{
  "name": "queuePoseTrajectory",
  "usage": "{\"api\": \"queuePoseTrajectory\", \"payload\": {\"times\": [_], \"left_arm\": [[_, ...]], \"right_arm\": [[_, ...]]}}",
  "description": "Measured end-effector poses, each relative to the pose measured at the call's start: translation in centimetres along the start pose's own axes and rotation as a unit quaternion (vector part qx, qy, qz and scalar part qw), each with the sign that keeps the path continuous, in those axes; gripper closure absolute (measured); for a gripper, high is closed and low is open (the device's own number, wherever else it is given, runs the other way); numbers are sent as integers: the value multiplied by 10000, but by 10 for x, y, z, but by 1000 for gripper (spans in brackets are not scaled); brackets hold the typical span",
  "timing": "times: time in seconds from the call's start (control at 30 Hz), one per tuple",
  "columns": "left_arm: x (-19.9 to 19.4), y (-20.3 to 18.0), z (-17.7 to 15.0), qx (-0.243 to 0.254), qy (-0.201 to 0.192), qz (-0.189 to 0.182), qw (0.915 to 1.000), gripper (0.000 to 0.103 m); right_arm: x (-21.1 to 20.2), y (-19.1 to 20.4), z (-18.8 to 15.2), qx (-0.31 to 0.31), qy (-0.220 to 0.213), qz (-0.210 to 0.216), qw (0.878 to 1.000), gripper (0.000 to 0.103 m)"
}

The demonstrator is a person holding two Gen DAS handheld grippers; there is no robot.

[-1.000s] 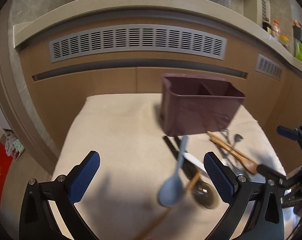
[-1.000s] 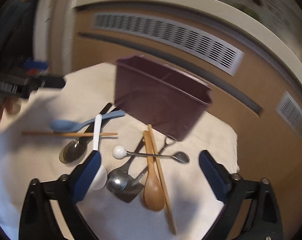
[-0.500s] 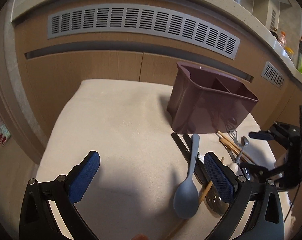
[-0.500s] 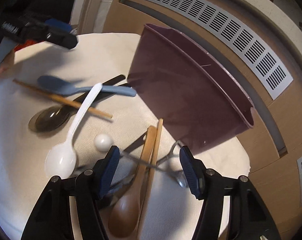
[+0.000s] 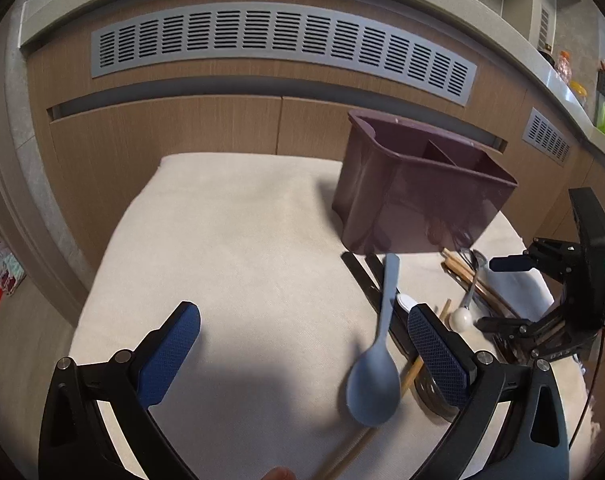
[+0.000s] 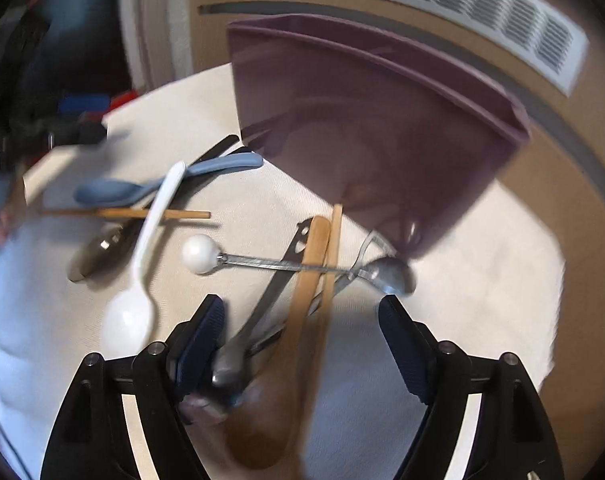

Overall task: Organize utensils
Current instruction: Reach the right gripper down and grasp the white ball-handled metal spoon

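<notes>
The right gripper (image 6: 302,332), its jaws just reopened wide, straddles the light, stiff brown wooden spoon (image 6: 302,304) lying on the cream cloth (image 6: 462,280) before the maroon plastic caddy (image 6: 382,120). Through the blur, mid-handle seems the best hold. The left gripper (image 5: 302,352) gapes empty.

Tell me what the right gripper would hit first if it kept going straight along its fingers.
Most likely the wooden spoon, whose handle runs up between the open fingers of the right gripper, next to a chopstick and a metal utensil. The picture is blurred, so which of these lies highest is unclear.
</notes>
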State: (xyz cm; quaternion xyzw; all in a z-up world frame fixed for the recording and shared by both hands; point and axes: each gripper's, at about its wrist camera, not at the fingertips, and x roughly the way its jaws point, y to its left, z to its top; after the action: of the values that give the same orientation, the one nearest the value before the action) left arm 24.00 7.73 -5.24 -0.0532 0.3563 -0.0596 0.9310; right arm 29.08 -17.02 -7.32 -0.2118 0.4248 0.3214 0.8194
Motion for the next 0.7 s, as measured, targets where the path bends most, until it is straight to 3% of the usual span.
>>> {"api": "queuePoseTrajectory", "payload": {"times": [0.13, 0.2, 0.33, 0.37, 0.47, 0.5, 0.53, 0.57, 0.7], "left_arm": [[1, -10, -3, 111, 146, 33, 9998, 0], [-1, -10, -4, 116, 132, 189, 9997, 0], [-1, -3, -2, -66, 230, 118, 9996, 0], [-1, -2, -2, -97, 224, 92, 9997, 0], [-4, 0, -2, -55, 185, 183, 9996, 0], [-6, 0, -3, -27, 171, 199, 9997, 0], [-7, 0, -3, 0, 157, 219, 9996, 0], [-8, 0, -4, 17, 150, 241, 9996, 0], [-8, 2, -6, 12, 174, 207, 9996, 0]], "right_arm": [[-6, 7, -8, 662, 114, 453, 9967, 22], [-13, 19, -10, 751, 119, 654, 9950, 22], [-27, 42, -6, 570, -35, 1098, 9923, 23], [-30, 49, -5, 420, -104, 1044, 9936, 25], [-36, 62, 7, -387, -440, 69, 9983, 26], [-36, 63, 7, -696, -490, -233, 9961, 29], [-34, 63, 8, -980, -461, -452, 9931, 39], [-32, 61, 8, -1171, -370, -551, 9909, 48], [-9, 49, 16, -1453, -14, -456, 9883, 51]]}}
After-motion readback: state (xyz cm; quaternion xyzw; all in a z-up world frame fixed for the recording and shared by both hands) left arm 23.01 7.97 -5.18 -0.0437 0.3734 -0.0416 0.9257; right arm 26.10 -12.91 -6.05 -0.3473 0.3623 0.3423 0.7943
